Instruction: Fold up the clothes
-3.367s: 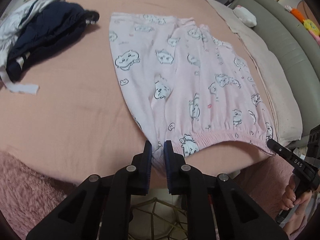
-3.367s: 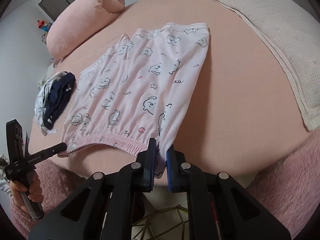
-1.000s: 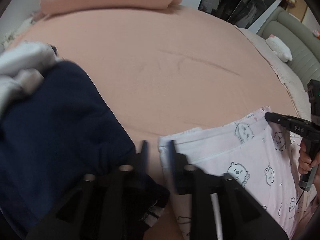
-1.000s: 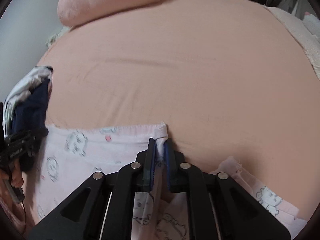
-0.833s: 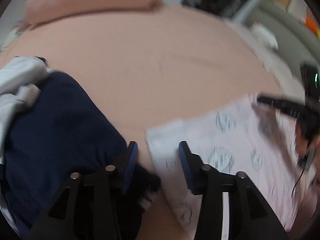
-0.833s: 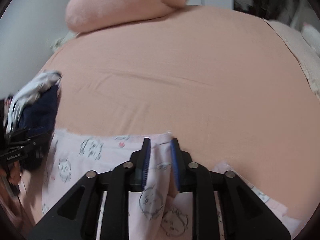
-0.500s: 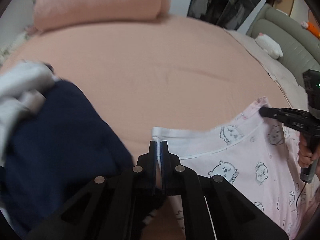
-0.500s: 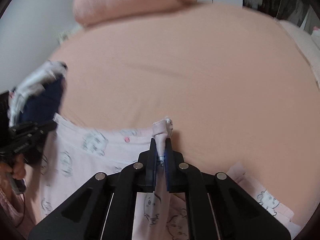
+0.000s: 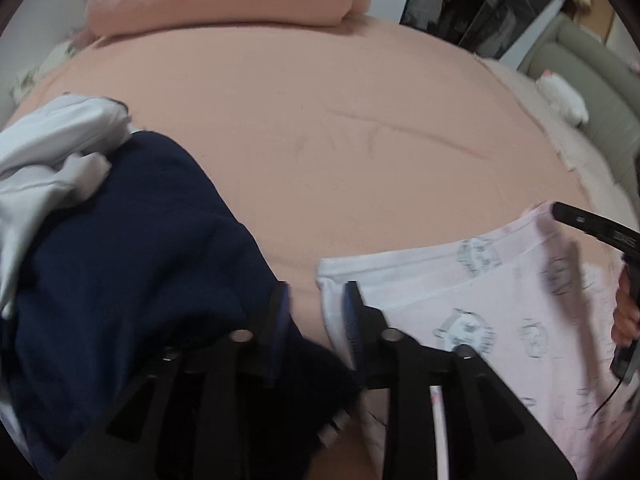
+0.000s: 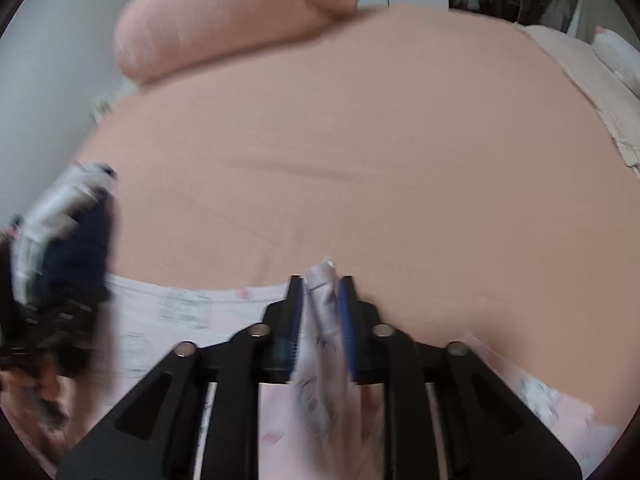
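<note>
Left gripper [image 9: 314,312]: jaws standing apart, pale pink cartoon-print cotton garment [image 9: 472,312] lying at 3 o'clock.
Right gripper [image 10: 320,312]: jaws standing apart around garment corner.

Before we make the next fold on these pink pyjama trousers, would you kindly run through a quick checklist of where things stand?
1. Left gripper released: ok, jaws apart, nothing between them.
2. Right gripper released: cannot tell; jaws parted, a cloth corner stands between them.
3. Pink printed trousers folded over: ok, the far edge looks doubled.
4. Navy garment clear of the trousers: not ok, it lies close under the left gripper.
5. Peach bedsheet ahead free: ok.
</note>
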### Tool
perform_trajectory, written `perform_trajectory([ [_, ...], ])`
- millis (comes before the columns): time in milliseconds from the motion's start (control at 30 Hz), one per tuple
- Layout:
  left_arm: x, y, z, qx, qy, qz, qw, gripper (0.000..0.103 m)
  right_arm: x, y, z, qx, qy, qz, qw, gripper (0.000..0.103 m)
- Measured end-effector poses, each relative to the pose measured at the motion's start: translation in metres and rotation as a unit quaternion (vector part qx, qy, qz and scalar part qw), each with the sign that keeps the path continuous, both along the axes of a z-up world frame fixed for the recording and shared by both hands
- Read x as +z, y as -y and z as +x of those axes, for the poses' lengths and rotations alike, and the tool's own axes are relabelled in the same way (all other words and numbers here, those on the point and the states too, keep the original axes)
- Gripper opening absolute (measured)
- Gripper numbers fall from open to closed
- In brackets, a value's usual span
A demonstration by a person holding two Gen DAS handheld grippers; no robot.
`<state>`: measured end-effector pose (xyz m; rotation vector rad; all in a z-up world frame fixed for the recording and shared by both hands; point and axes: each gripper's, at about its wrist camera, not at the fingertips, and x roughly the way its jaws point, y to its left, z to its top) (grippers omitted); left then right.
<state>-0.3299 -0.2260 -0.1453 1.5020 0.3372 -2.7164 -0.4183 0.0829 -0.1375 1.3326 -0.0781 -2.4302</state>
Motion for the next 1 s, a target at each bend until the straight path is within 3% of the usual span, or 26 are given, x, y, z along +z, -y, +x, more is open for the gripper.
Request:
perform_trajectory([
  [100, 0.022, -0.017, 0.022, -0.023, -0.016, 0.000, 0.9996, 0.040, 0.038, -0.016, 0.044, 0.008, -0.023, -0.015, 1.000, 0.026],
  [200, 0.033, -0.045, 0.054, -0.060, -0.002, 0.013, 0.9981, 0.040, 0.053, -0.029, 0.110, 0.022, -0.020, -0.015, 0.999, 0.026],
  [267, 0.036, -0.072, 0.085, -0.091, 0.015, 0.046, 0.9946, 0.040, 0.045, -0.034, 0.151, 0.029, -0.003, -0.010, 1.000, 0.026],
  [333, 0.037, -0.121, 0.093, -0.136, 0.041, 0.099, 0.9849, 0.040, 0.040, -0.048, 0.198, 0.032, 0.015, 0.004, 0.999, 0.026],
  [433, 0.030, -0.175, 0.129, -0.168, 0.069, 0.060, 0.9816, 0.040, 0.022, -0.064, 0.253, 0.029, 0.050, 0.019, 0.998, 0.026],
  [500, 0.021, -0.196, 0.147, -0.165, 0.096, 0.009, 0.9816, 0.040, 0.005, -0.053, 0.281, 0.027, 0.055, 0.033, 0.998, 0.026],
  [567, 0.010, -0.205, 0.166, -0.144, 0.123, -0.011, 0.9819, 0.040, -0.004, -0.057, 0.308, 0.018, 0.055, 0.049, 0.997, 0.026],
  [800, 0.004, -0.195, 0.211, -0.112, 0.134, -0.066, 0.9825, 0.041, -0.031, -0.089, 0.317, -0.054, 0.068, 0.104, 0.991, 0.027],
  [933, 0.013, -0.191, 0.228, -0.089, 0.106, -0.051, 0.9890, 0.040, -0.030, -0.106, 0.326, -0.081, 0.063, 0.081, 0.991, 0.027],
  [1000, 0.007, -0.197, 0.230, -0.096, 0.109, -0.063, 0.9873, 0.040, -0.024, -0.108, 0.330, -0.078, 0.048, 0.073, 0.993, 0.027],
])
